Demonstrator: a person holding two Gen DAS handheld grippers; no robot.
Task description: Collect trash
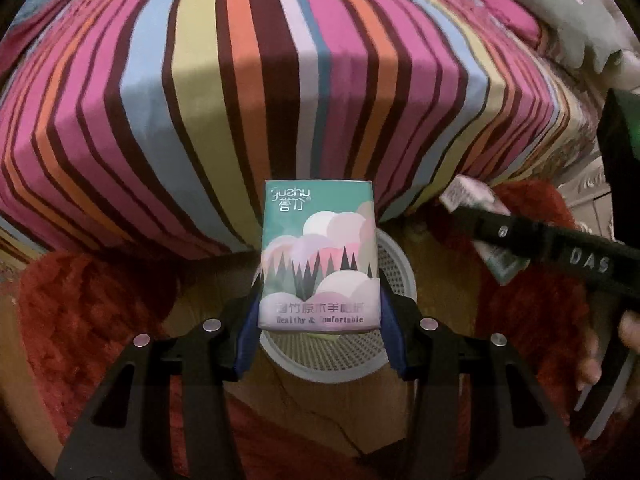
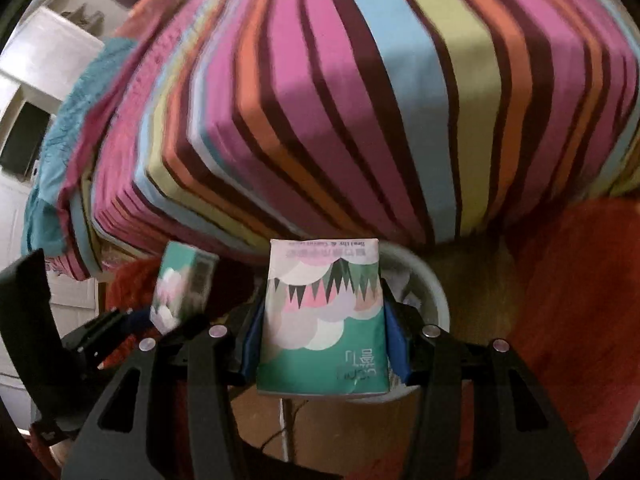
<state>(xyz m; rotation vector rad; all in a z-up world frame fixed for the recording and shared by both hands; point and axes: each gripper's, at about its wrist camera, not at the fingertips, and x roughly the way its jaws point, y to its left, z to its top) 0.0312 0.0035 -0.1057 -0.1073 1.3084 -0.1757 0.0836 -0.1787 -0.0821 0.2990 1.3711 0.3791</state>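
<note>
Left wrist view: the left gripper (image 1: 319, 312) sits at the bottom centre of the frame, its jaws clamped on a tissue pack (image 1: 318, 254) with a teal top and a forest print, the blue pads (image 1: 246, 330) pressing its two lower sides. The pack stands upright in the middle of the frame, held directly over a round white mesh wastebasket (image 1: 394, 276) that stands on a wooden floor (image 1: 304, 416). A red shaggy rug (image 1: 86, 312) fills the lower left and reappears at the right. A bed with a striped cover (image 1: 260, 92) takes up the upper half. At the right edge the right gripper (image 1: 532, 240) reaches in, with a second tissue pack (image 1: 466, 194) partly hidden behind its black finger.

Right wrist view: the right gripper (image 2: 322, 344) at the bottom centre has its jaws closed on the second tissue pack (image 2: 324, 320), which is upside down in the frame, with a blue pad (image 2: 394, 338) against each side. The white wastebasket (image 2: 430, 292) shows just behind and below it, on the wooden floor (image 2: 472, 276). At the lower left the left gripper (image 2: 132, 318) holds its own tissue pack (image 2: 182, 284), blurred. The striped bed (image 2: 360, 100) spans the upper frame, and the red rug (image 2: 580, 300) lies at the right.
</note>
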